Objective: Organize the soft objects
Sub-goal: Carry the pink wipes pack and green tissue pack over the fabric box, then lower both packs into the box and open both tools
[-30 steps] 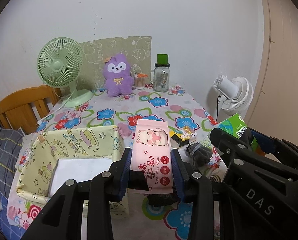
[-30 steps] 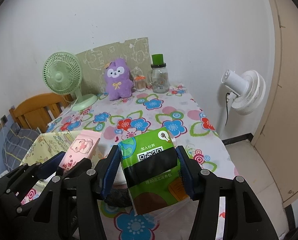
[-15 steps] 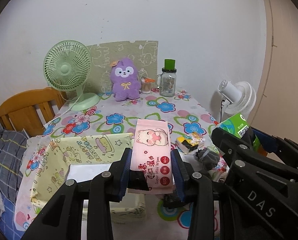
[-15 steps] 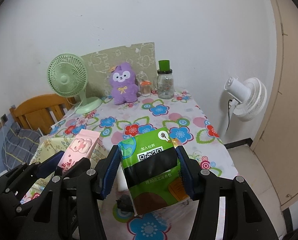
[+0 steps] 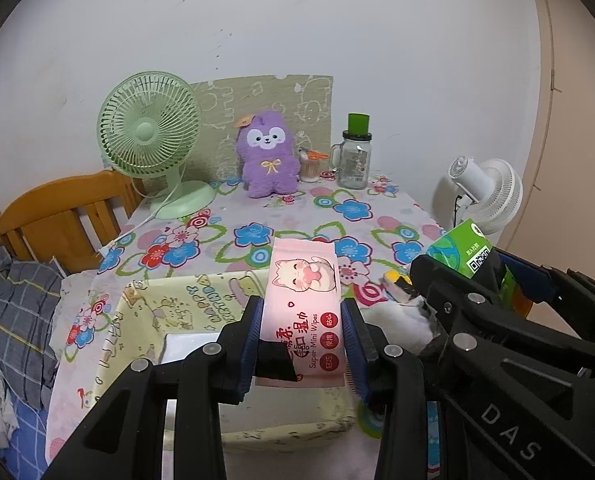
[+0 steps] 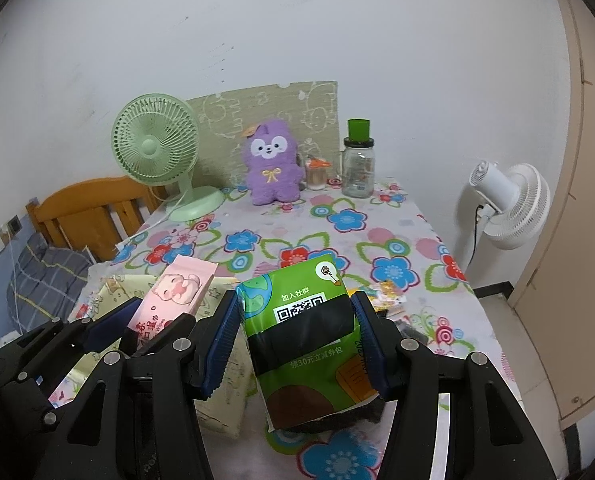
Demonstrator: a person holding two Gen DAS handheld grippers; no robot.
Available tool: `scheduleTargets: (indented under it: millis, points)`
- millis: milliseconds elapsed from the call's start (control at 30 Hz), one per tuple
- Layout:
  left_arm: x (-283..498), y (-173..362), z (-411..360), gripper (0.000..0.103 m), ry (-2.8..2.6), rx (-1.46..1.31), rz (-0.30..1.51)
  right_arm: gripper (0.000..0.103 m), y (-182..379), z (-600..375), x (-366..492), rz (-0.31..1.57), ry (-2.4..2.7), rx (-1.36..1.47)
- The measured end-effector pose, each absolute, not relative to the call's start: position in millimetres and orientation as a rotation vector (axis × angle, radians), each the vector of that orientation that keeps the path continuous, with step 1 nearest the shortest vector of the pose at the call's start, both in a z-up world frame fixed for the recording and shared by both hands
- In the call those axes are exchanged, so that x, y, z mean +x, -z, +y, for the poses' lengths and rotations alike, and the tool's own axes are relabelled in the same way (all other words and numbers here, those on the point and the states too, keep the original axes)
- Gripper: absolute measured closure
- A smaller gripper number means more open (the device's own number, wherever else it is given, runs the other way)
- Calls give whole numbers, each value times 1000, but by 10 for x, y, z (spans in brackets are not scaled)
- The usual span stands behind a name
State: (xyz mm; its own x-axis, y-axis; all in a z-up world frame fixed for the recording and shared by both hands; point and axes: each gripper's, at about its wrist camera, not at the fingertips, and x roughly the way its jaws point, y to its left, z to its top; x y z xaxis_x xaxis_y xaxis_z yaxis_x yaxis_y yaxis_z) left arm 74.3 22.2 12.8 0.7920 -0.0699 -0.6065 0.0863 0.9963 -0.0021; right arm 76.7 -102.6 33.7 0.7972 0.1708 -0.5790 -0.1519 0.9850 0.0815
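My left gripper [image 5: 302, 330] is shut on a pink pack of wet wipes [image 5: 303, 292], held above the yellow fabric storage box [image 5: 177, 304] at the table's near left. My right gripper [image 6: 299, 340] is shut on a green tissue pack [image 6: 301, 328], held over the near right of the table beside the box [image 6: 221, 392]. The green pack [image 5: 463, 250] and right gripper show at the right of the left wrist view. The pink pack [image 6: 175, 292] shows at the left of the right wrist view. A purple plush toy [image 5: 268, 158] sits at the back.
A green desk fan [image 5: 153, 140], a glass jar with green lid [image 5: 355, 156] and a small cup [image 5: 311, 164] stand along the back of the floral table [image 5: 297, 216]. Small wrapped items [image 6: 385, 294] lie near the right edge. A white floor fan [image 6: 509, 204] and wooden chair [image 5: 57, 216] flank it.
Both grippers have drawn back from the table with their packs still gripped, so the table and the box look farther away and lower in view.
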Motion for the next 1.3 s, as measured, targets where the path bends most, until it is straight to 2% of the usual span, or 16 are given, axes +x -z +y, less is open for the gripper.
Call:
scheduleTargets:
  millis: [1300]
  points:
    - [1247,379,1018,62,-15,19,805,44,85,-4,1400,742,-327,-12]
